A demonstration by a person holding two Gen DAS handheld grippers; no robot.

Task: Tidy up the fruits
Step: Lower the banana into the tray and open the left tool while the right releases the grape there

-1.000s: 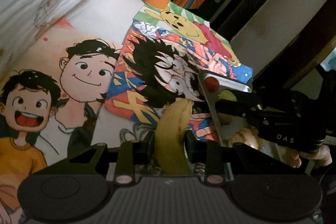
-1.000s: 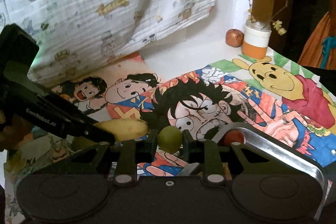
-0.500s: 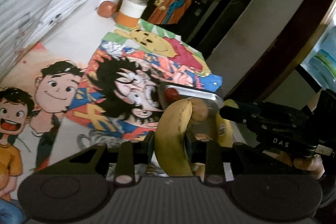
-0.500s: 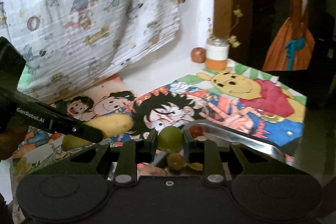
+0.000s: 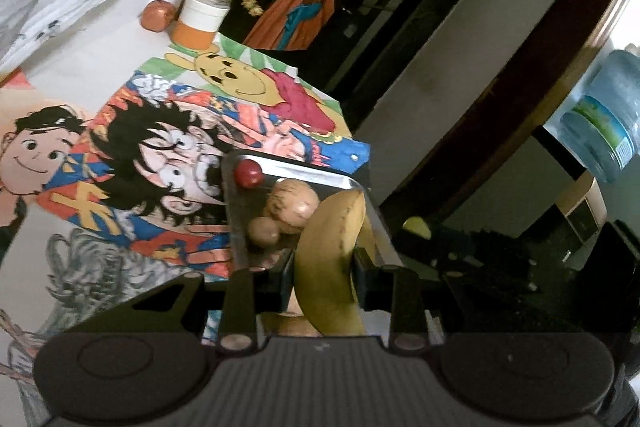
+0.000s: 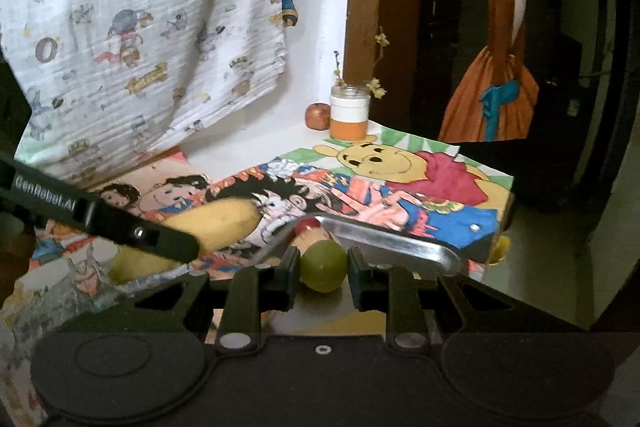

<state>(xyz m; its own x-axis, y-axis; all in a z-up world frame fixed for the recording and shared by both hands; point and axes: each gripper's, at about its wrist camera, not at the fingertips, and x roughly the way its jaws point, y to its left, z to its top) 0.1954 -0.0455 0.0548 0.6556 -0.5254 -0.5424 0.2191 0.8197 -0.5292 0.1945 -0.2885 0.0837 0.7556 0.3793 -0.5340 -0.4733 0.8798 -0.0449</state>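
Cartoon posters [image 6: 280,187] covering tabletop, steel tray [image 5: 240,227], patterned cloth [image 6: 140,7] behind

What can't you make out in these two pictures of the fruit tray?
- Left wrist view: the banana's lower end and the tray's near part, hidden behind the left claw.
- Right wrist view: most of the tray's contents, blocked by the right claw and its green fruit.

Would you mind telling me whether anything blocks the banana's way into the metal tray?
Nothing visible does. The left gripper holds the banana above the metal tray, whose near part looks bare. A red fruit and two brown fruits lie farther along the tray.
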